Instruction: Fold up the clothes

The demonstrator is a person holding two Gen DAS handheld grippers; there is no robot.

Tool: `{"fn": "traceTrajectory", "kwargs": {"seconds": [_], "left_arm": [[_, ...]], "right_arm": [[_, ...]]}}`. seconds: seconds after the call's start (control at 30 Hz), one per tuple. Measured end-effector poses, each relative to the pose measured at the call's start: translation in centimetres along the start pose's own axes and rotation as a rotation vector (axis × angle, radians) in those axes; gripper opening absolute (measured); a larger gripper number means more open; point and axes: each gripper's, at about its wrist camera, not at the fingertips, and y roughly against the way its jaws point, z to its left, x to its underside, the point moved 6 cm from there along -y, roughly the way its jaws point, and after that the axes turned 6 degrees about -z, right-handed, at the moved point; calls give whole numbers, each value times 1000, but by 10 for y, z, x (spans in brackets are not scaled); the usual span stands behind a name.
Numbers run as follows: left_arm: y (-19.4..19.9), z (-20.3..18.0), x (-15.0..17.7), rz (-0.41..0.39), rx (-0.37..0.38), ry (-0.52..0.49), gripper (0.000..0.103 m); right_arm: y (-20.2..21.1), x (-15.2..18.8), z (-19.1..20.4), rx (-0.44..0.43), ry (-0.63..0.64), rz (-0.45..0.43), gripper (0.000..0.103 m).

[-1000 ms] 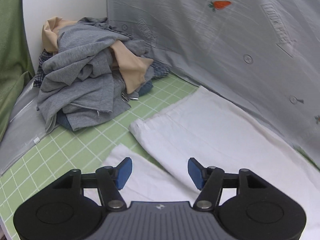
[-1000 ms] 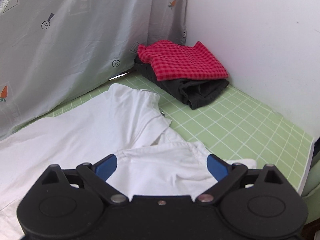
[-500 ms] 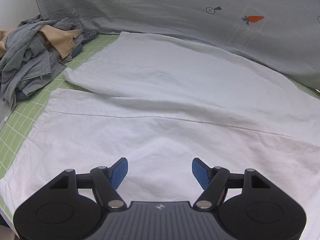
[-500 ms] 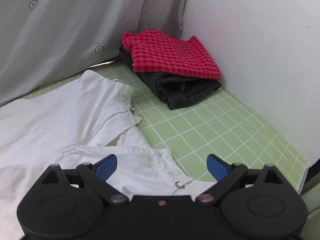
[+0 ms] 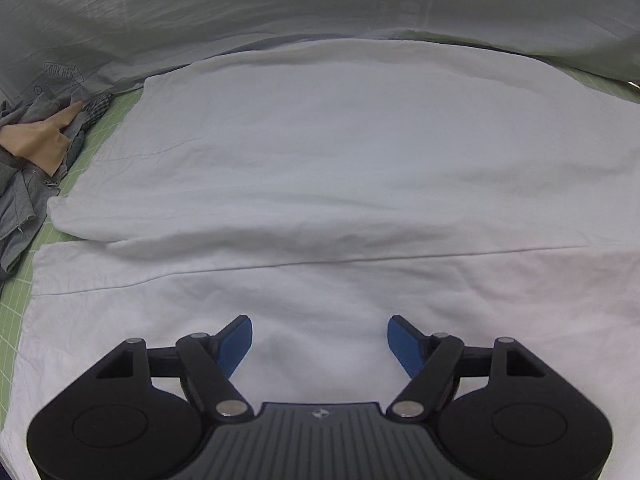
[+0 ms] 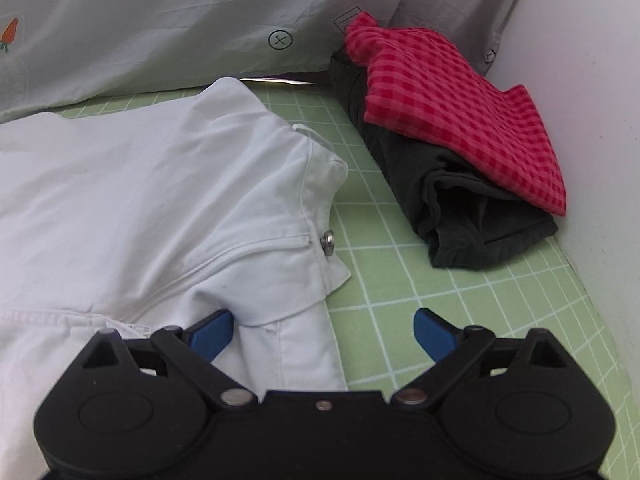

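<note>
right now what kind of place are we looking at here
Probably a makeshift clothes-folding station: a green grid mat as worktop, a carrot-print sheet hung behind, white trousers spread out, a folded stack beside them.

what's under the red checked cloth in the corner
A folded dark garment lies under the red checked cloth, sticking out at its front, on the green grid mat. Anything deeper in the stack is covered.
</note>
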Motion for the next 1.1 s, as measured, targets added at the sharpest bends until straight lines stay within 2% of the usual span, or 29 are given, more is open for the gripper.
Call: {"fn": "traceTrajectory", "kwargs": {"seconds": [0.07,0.13,0.23,0.33,0.4,0.53,0.63,0.7,0.77,0.87,0.97,1.0,1.1], "left_arm": [[-1,3,1,4,-4,14,82],[-3,9,2,14,6,55,84],[-6,13,4,25,0,89,91],[-8,16,5,34,-13,109,98],[-9,16,4,38,-13,108,98],[-9,17,4,42,-4,116,99],[-11,22,6,51,8,157,101],[-13,25,8,56,17,190,102],[-14,28,10,61,26,221,103],[-14,30,12,57,33,238,103],[-14,29,12,58,38,247,103],[-14,29,12,59,40,250,103],[-13,29,13,56,40,253,103]], "right_arm": [[-7,-3,-10,31,1,-14,101],[-14,-3,-31,126,-43,-2,101],[-19,-1,-53,151,-119,18,100],[-16,-2,-46,177,-51,8,98],[-17,-2,-44,186,-25,-2,98],[-21,0,-64,139,-189,13,100],[-13,0,-74,57,-355,13,94],[-3,3,-81,3,-473,-7,93],[11,8,-89,33,-537,-27,94],[23,16,-87,61,-493,-2,94],[22,28,-68,57,-355,52,94],[21,31,-62,81,-291,61,94],[23,29,-61,237,-161,57,93]]}}
